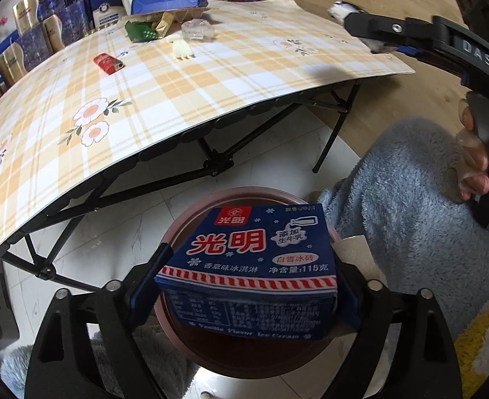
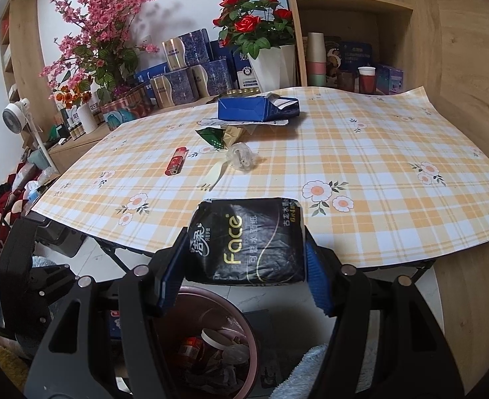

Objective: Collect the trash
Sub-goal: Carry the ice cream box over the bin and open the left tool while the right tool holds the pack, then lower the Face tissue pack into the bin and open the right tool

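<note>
The left gripper point(image 1: 244, 286) hangs over the round pink trash bin point(image 1: 191, 219) on the floor with a blue ice-cream carton point(image 1: 254, 266) between its fingers; whether the blue pads are pressing on the carton's sides or have just let go, I cannot tell, though the jaws stand very wide. The carton looks like thin, empty card: light, easily crushed, best taken across its short sides as it is now. The right gripper point(image 2: 241, 266) pinches one black soft pack of tissues point(image 2: 247, 242) across its width, held out over the near edge of the checked tablecloth point(image 2: 377, 166); the pack is squashy and slick in its film wrap, so I judge it wants a firm squeeze at the middle. On the table I count one flattened blue box point(image 2: 254, 108), one green and gold foil wrapper point(image 2: 219, 138), one crumpled clear plastic wrap point(image 2: 243, 159), one pale plastic fork point(image 2: 213, 174) and one red lighter point(image 2: 177, 165). All are light; the foil and film will crumple, and the fork lies flat and may be awkward to nip. The bin already holds several scraps.
</note>
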